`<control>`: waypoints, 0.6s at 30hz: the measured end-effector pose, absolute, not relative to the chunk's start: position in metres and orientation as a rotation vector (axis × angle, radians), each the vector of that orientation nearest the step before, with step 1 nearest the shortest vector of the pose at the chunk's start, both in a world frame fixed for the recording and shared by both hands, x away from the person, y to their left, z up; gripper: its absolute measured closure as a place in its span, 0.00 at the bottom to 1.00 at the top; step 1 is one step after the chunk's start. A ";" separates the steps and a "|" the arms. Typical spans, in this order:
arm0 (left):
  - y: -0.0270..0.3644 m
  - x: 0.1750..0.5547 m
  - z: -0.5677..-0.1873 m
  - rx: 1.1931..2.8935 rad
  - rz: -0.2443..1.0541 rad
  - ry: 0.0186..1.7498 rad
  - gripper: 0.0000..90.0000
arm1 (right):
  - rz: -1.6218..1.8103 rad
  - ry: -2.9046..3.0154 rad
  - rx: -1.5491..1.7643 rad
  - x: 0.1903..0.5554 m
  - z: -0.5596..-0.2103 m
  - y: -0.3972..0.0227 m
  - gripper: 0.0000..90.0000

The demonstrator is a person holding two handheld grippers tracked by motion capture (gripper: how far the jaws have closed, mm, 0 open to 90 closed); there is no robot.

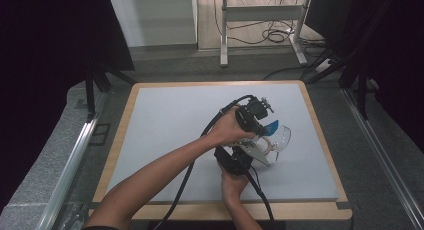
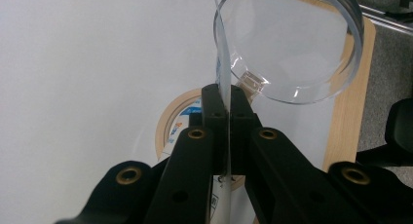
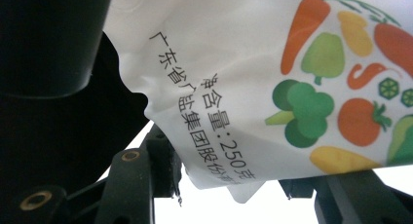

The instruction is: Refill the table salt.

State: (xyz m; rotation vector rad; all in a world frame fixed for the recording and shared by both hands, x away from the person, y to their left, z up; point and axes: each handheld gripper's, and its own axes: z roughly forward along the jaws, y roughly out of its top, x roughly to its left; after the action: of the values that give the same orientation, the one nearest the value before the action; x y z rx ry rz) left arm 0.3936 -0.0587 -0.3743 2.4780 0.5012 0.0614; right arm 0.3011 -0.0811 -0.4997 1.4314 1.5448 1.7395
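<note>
The grey bench is seen carrying a clear plastic cup, its wall clamped between the left gripper fingers. A white printed pouch is held between the right gripper fingers, just beside it.

We see even overhead light on the table, dark surroundings (almost black), and a blurry close-up bag.
</note>
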 end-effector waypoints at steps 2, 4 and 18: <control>-0.058 0.394 -0.374 2.478 0.061 0.500 1.00 | 1.737 1.545 1.428 0.301 -0.500 -0.081 0.57; -0.057 0.393 -0.374 2.476 0.057 0.499 1.00 | 1.734 1.543 1.425 0.301 -0.500 -0.080 0.57; -0.056 0.389 -0.374 2.486 0.055 0.500 1.00 | 1.735 1.540 1.414 0.295 -0.502 -0.078 0.57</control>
State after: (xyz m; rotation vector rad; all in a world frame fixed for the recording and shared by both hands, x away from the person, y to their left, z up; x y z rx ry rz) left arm 0.3889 -0.0559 -0.3738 2.4861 0.5005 0.0554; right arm 0.2949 -0.0785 -0.5025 1.4142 1.5400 1.7353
